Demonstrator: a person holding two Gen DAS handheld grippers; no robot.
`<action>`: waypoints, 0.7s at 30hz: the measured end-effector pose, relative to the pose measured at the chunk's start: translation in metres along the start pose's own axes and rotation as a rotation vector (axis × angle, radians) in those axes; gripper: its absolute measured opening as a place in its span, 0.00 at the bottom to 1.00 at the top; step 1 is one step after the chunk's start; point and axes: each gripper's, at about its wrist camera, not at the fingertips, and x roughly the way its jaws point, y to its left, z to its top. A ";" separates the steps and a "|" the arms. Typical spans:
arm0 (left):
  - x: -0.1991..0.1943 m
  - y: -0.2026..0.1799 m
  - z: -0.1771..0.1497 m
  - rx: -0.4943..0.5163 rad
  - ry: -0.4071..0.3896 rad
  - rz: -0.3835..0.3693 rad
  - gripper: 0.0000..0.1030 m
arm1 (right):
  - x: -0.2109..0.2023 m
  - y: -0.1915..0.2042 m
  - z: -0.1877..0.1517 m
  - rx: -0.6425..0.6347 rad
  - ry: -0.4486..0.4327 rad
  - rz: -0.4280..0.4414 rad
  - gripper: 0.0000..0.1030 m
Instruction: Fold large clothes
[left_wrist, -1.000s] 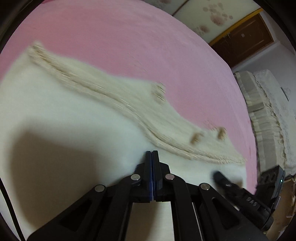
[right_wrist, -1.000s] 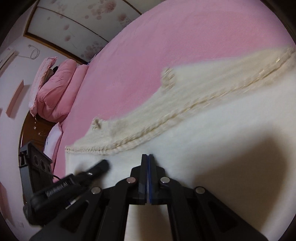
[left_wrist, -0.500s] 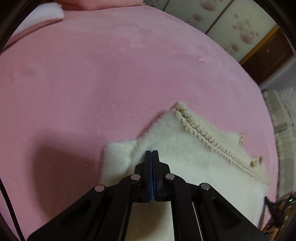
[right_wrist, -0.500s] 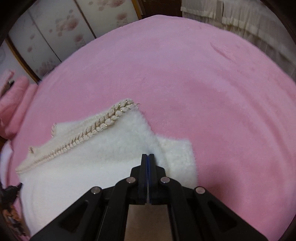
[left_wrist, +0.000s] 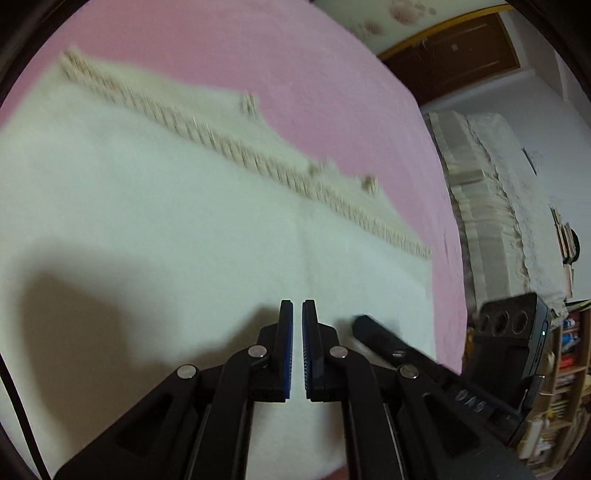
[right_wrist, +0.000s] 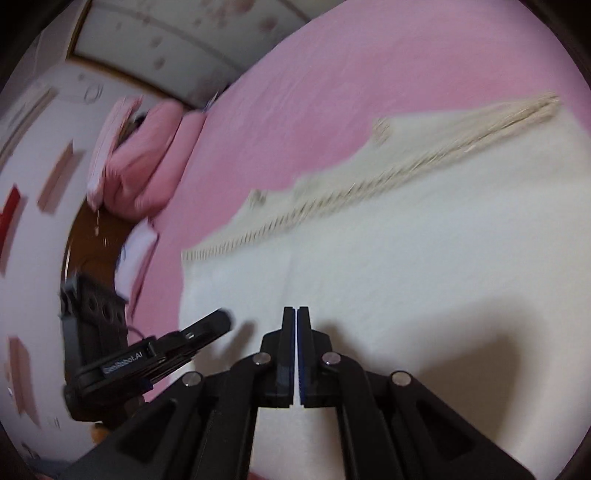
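While both views are smeared by motion blur, the layout reads clearly enough: a cream fleece garment (left_wrist: 155, 206) lies spread flat on the pink bed (left_wrist: 229, 40), its braided trim (left_wrist: 236, 151) running along the far edge of the cloth, with a few small knobs, perhaps buttons, just beyond it. Over the garment's near edge, the left gripper (left_wrist: 297, 314) has its fingers (left_wrist: 285, 325) parted by a narrow gap, with nothing between them. Just beside it, the right gripper (right_wrist: 296, 321) shows only a thin slit between its fingers (right_wrist: 303, 332), again with no cloth caught in it. Each gripper appears in the other's view, side by side over the same edge. Pink pillows (right_wrist: 136, 158) are stacked at the bed's far left end in the right wrist view, and a dark wooden door (left_wrist: 454, 55) stands past the bed.
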 end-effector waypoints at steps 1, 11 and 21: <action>0.006 0.006 -0.001 -0.019 0.028 -0.009 0.01 | 0.008 0.002 -0.004 -0.013 0.026 -0.013 0.00; -0.034 0.071 -0.007 0.040 0.075 0.105 0.01 | -0.011 -0.059 -0.008 -0.116 0.157 0.002 0.00; -0.091 0.145 0.008 0.011 0.021 0.335 0.01 | -0.131 -0.176 0.003 0.103 0.084 -0.342 0.00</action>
